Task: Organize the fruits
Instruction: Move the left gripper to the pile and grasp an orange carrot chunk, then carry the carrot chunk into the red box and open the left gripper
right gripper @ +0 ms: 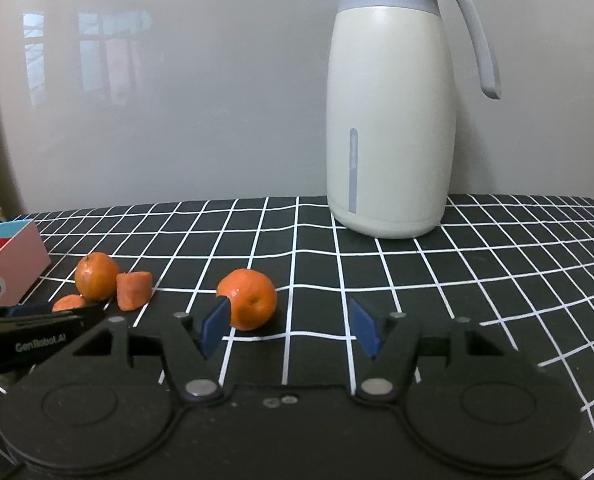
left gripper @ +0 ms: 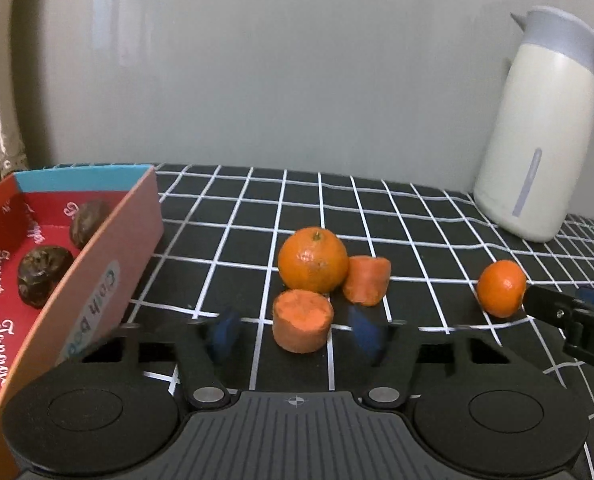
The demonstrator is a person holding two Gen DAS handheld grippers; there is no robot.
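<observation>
A carrot chunk stands on the checked cloth between the open blue pads of my left gripper. Behind it lie a mandarin and a second carrot piece. A second mandarin lies to the right, touching my right gripper's finger. In the right wrist view this mandarin sits just inside the left pad of my open right gripper. The first mandarin and carrot piece lie at the left, and the left gripper's finger hides part of the chunk.
A red box at the left holds two dark fruits and something orange at its near corner. A cream jug with a grey lid stands at the back right, close ahead in the right wrist view. A grey wall runs behind.
</observation>
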